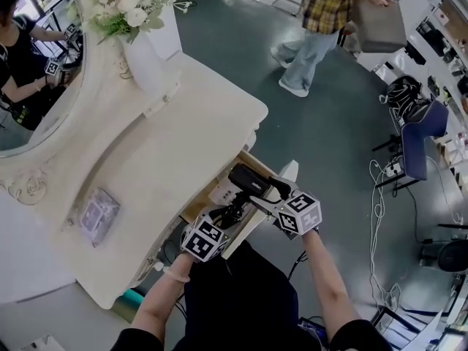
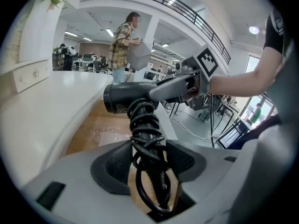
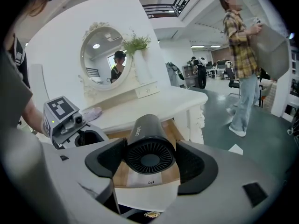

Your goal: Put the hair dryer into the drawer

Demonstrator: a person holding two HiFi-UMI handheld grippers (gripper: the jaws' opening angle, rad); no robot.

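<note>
I hold a black hair dryer (image 1: 247,180) between both grippers over the open drawer (image 1: 213,195) of the white vanity. My left gripper (image 2: 148,162) is shut on the dryer's handle (image 2: 144,125), which has the black cord coiled round it. The barrel (image 2: 125,98) points left in the left gripper view. My right gripper (image 3: 150,162) is shut on the rear of the barrel, whose round grille (image 3: 150,156) faces its camera. The wooden drawer bottom (image 3: 122,172) shows below the dryer. In the head view my left gripper (image 1: 231,213) and right gripper (image 1: 268,194) sit close together above the drawer.
The white vanity top (image 1: 146,159) carries a vase of flowers (image 1: 135,20), an oval mirror (image 1: 33,72) and a small wrapped packet (image 1: 97,214). A person in a plaid shirt (image 1: 322,20) walks with a grey box behind. A blue chair (image 1: 420,141) and floor cables (image 1: 380,210) are at right.
</note>
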